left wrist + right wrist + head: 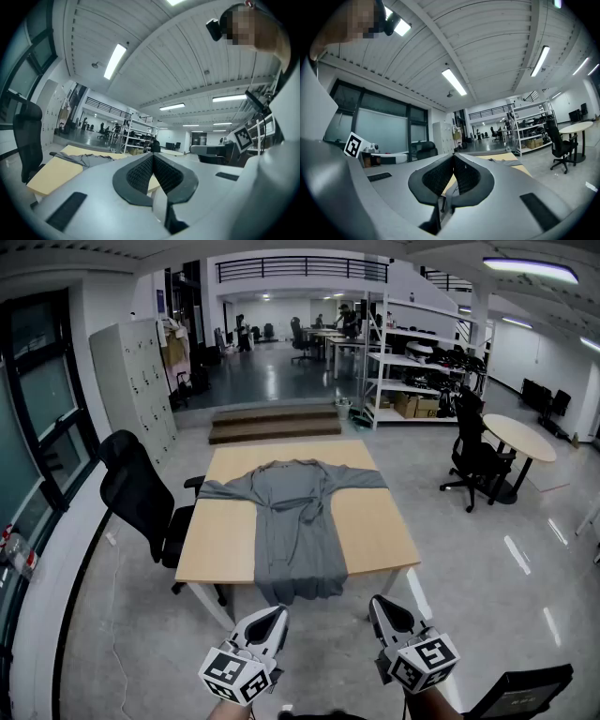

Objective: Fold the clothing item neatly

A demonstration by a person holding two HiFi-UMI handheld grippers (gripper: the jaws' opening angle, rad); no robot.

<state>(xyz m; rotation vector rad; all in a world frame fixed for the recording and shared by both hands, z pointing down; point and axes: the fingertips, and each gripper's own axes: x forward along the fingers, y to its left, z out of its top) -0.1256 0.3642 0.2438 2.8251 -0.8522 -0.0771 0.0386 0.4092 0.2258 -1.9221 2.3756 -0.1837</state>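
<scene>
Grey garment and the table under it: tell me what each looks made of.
Grey garment: looks like thin, soft knit or jersey cloth with a matte finish. It lies in soft creases and its hem droops over the near edge. Table: the top looks like light wood or wood-look laminate, smooth and evenly pale; which of the two cannot be told. Its legs are probably white-painted metal.

A grey long-sleeved garment, seemingly a robe, lies spread flat, sleeves outstretched, hem overhanging the near edge.

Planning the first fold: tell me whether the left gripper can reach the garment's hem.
Probably yes: the left gripper, shut and empty, sits just short of the garment's hem, with nothing between.
</scene>
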